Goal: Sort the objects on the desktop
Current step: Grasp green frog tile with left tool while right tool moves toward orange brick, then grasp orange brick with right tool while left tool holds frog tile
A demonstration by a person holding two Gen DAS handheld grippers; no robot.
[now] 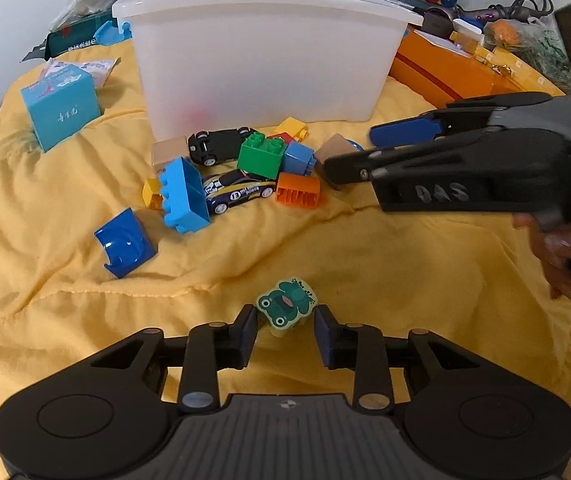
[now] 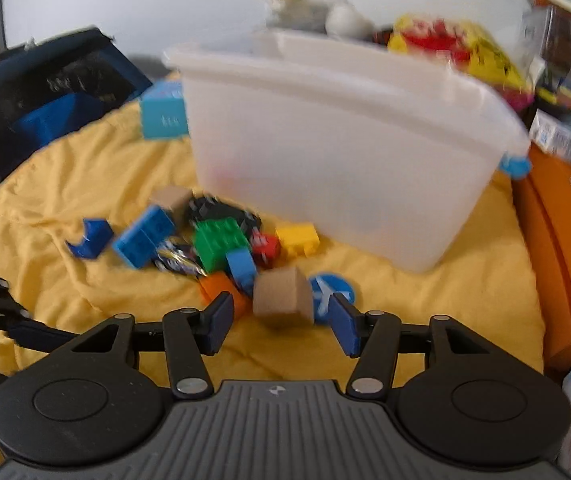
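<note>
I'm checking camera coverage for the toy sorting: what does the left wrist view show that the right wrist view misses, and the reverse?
Only the left wrist view shows the frog eraser between the open left claw, apparently untouched, and the right claw from outside.

Only the right wrist view shows the red brick clearly and the blue disc.

Both show the white bin, green brick, tan cube and yellow cloth.
</note>
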